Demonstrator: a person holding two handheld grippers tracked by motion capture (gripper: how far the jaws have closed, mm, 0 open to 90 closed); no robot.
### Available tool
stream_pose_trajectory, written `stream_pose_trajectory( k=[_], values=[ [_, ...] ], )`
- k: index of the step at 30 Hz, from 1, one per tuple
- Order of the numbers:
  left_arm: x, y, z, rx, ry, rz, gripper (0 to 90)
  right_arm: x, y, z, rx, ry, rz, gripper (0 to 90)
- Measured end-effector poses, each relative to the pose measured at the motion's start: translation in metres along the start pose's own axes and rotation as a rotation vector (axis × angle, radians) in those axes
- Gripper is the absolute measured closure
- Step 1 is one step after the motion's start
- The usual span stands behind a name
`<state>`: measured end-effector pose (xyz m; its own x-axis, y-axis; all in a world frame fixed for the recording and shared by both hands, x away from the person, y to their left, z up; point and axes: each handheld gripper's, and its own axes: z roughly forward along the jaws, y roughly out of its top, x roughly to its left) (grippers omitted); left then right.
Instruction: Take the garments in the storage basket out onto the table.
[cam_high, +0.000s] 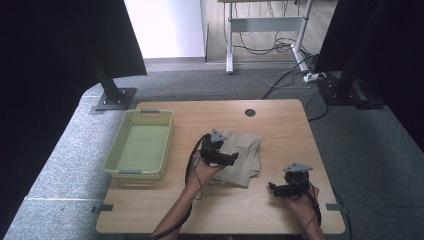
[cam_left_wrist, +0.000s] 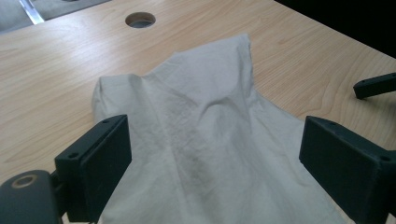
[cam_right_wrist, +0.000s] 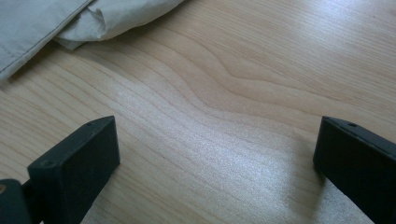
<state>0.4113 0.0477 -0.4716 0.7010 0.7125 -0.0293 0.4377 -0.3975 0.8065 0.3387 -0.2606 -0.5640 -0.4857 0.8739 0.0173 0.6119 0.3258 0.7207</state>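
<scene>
A beige folded cloth (cam_high: 246, 150) lies rumpled near the middle of the wooden table (cam_high: 285, 130). My left gripper (cam_high: 231, 159) hovers over the cloth's near left part, pointing right. In the left gripper view the cloth (cam_left_wrist: 205, 93) spreads below and between the wide-apart jaws of the left gripper (cam_left_wrist: 217, 140), and neither pad presses on it. My right gripper (cam_high: 272, 188) rests low at the table's near right, pointing left toward the cloth. In the right gripper view its jaws (cam_right_wrist: 215, 140) stand open over bare wood, with the cloth's edge (cam_right_wrist: 42, 18) at the top left.
A pale green plastic basket (cam_high: 113, 155) stands empty at the table's left side. A round cable hole (cam_high: 250, 112) sits near the far edge. A tip of the right gripper (cam_left_wrist: 373, 85) pokes in at the right of the left gripper view.
</scene>
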Motion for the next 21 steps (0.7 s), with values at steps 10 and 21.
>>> stream_pose_trajectory(
  k=[10,21],
  values=[
    [0.004,-0.010,-0.020,-0.008,-0.003,0.004,8.2,0.000,0.000,0.000,-0.001,0.000,0.000,0.0],
    [0.010,-0.026,-0.042,-0.013,0.006,0.021,7.2,0.001,0.000,0.000,0.000,0.005,-0.006,0.0]
  ],
)
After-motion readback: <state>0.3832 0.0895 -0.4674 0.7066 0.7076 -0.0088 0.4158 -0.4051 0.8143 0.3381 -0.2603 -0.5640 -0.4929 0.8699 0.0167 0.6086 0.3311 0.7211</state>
